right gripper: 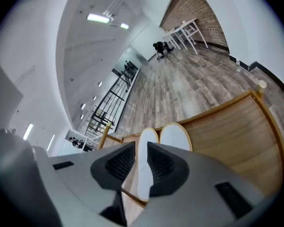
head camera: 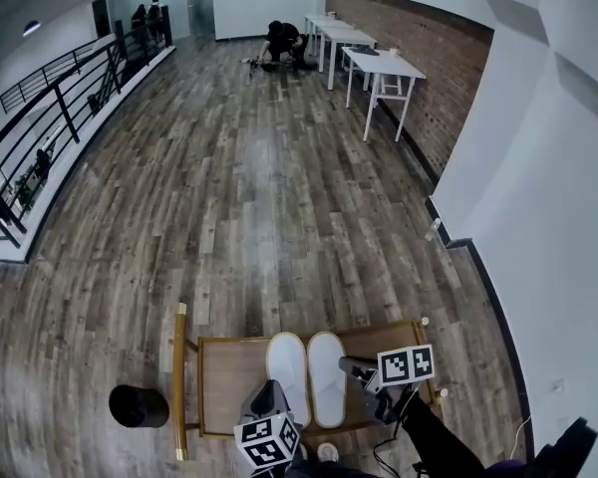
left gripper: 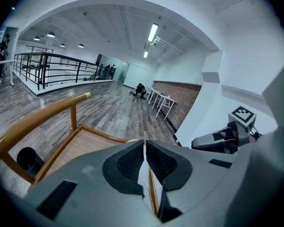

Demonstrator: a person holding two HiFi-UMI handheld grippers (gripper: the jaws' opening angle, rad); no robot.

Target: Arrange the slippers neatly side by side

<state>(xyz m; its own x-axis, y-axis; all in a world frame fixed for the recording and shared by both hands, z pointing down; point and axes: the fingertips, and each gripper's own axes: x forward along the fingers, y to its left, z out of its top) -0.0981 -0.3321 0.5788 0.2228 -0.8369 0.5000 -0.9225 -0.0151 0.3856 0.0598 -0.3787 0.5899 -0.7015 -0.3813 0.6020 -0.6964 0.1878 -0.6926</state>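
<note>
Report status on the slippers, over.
Left tool shut on one slipper. Right tool open, empty. Slippers side by side on table. Nothing in the way.

Slippers [head camera: 326, 376]: white cloth, matt. Worktop [head camera: 229, 381]: pale wood, smooth, satin. Floor [head camera: 249, 197]: grey-brown wood planks, faint sheen. Right gripper [right gripper: 141, 144]: grey matt plastic; black ribbed pads [right gripper: 121, 163].
</note>
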